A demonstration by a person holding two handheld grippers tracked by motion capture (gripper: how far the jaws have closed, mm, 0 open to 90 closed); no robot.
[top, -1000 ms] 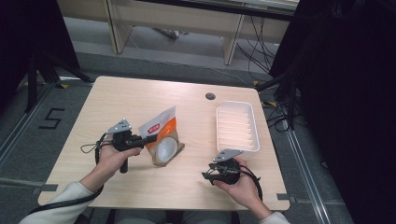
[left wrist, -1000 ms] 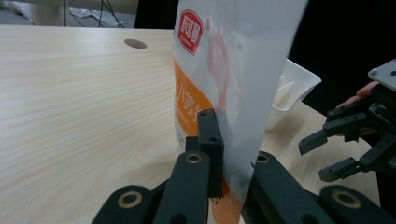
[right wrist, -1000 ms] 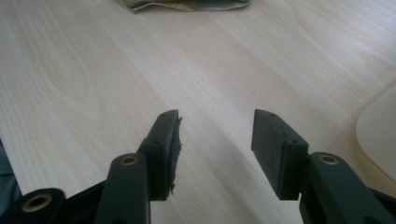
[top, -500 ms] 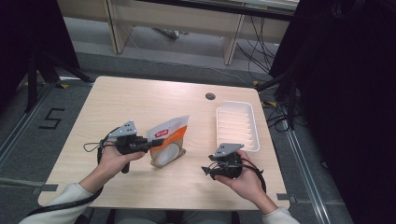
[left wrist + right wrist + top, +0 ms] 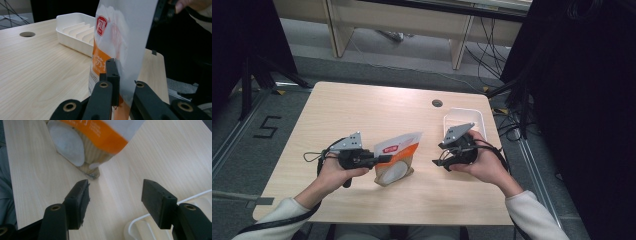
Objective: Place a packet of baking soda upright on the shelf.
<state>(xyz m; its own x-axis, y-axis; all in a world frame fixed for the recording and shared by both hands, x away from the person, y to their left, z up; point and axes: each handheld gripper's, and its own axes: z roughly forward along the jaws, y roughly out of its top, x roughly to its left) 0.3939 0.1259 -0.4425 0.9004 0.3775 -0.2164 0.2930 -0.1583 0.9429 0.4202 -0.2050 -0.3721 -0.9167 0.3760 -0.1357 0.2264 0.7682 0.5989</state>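
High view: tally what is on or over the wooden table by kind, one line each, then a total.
Orange-and-white snack pouch: 1
White ridged plastic tray: 1
Hand-held black two-jaw grippers: 2, left gripper and right gripper
Total: 4

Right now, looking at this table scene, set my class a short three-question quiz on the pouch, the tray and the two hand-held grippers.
1. True or false: the left hand-held gripper is clamped on the orange and white pouch.
2. How do the right hand-held gripper's jaws stand? A) spread, holding nothing B) closed on the pouch C) closed on the tray
3. Fill in: the white tray lies on the wooden table, beyond the person's ____ hand.

Key: 1 true; 2 A; 3 right.
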